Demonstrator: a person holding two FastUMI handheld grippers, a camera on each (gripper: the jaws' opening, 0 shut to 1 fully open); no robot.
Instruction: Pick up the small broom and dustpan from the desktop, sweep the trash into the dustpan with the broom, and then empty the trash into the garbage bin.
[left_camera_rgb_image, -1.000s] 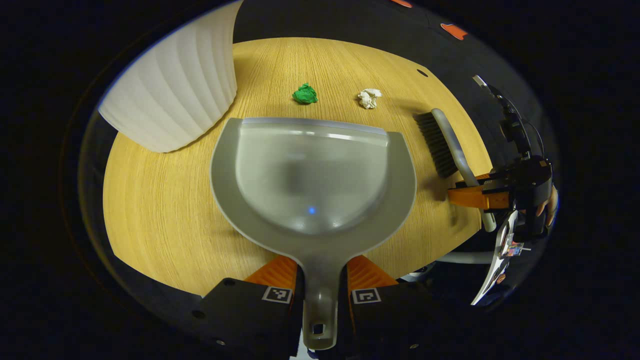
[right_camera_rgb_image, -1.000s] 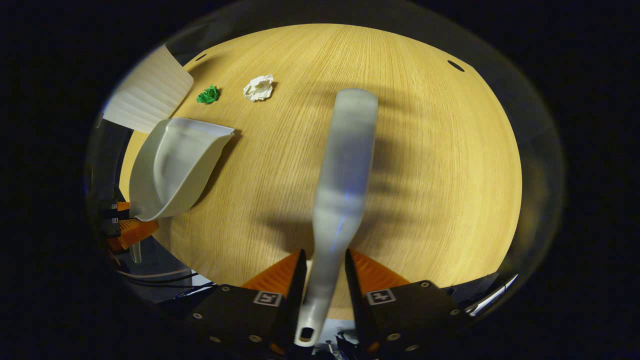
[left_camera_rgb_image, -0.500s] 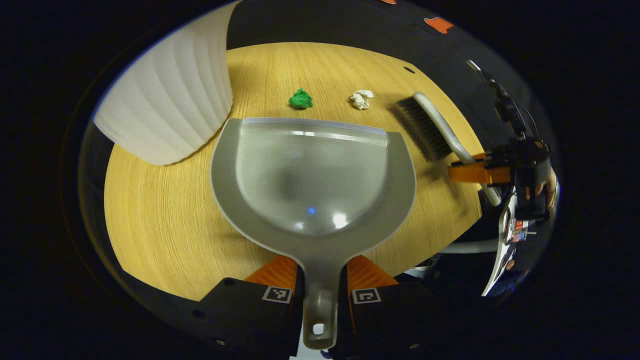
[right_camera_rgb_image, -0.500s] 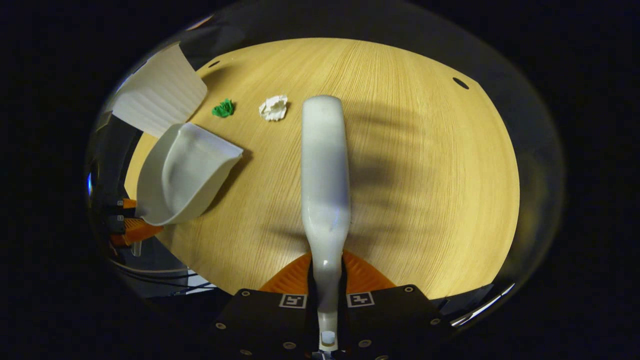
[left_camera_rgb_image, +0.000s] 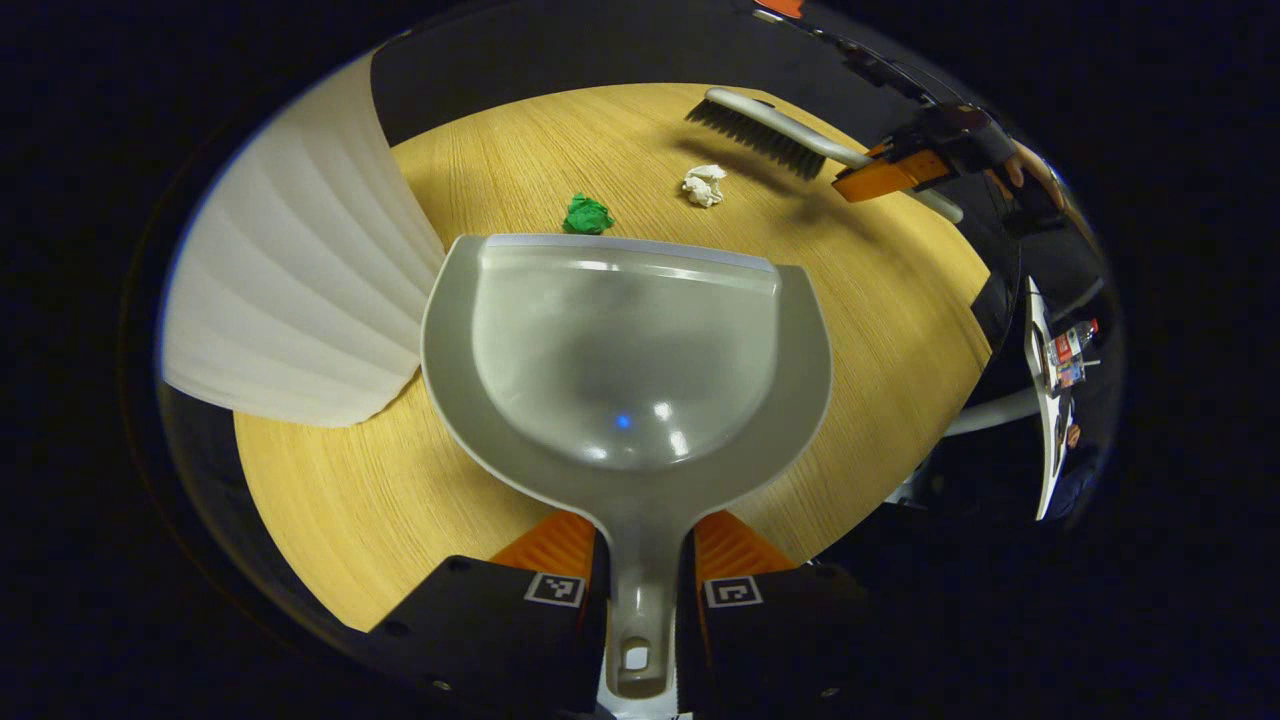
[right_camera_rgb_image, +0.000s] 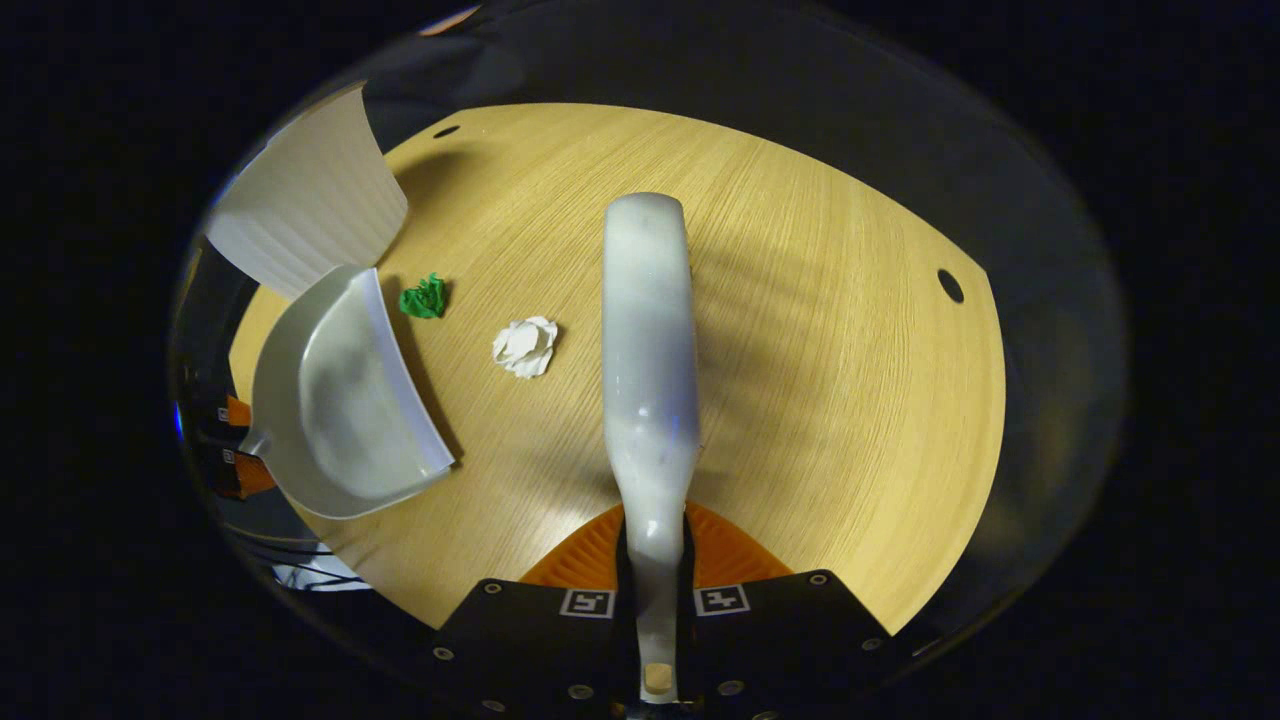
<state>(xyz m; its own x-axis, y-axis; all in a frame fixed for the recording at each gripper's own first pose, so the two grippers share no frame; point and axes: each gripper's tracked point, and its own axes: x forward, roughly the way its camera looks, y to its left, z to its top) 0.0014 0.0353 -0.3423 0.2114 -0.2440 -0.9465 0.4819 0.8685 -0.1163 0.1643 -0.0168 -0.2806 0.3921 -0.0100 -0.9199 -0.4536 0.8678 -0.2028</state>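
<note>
Left gripper view, jaws clamping dustpan (left_camera_rgb_image: 626, 340) handle

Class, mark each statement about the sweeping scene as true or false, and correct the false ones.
1. The left gripper is shut on the dustpan handle. True.
2. The green paper wad already lies inside the dustpan. False: it lies on the wooden desktop just beyond the pan's front lip.
3. The right gripper holds the small broom by its handle. True.
4. The white paper wad lies between the broom and the dustpan. True.
5. The white ribbed garbage bin lies tipped over. False: it stands upright beside the dustpan.
</note>
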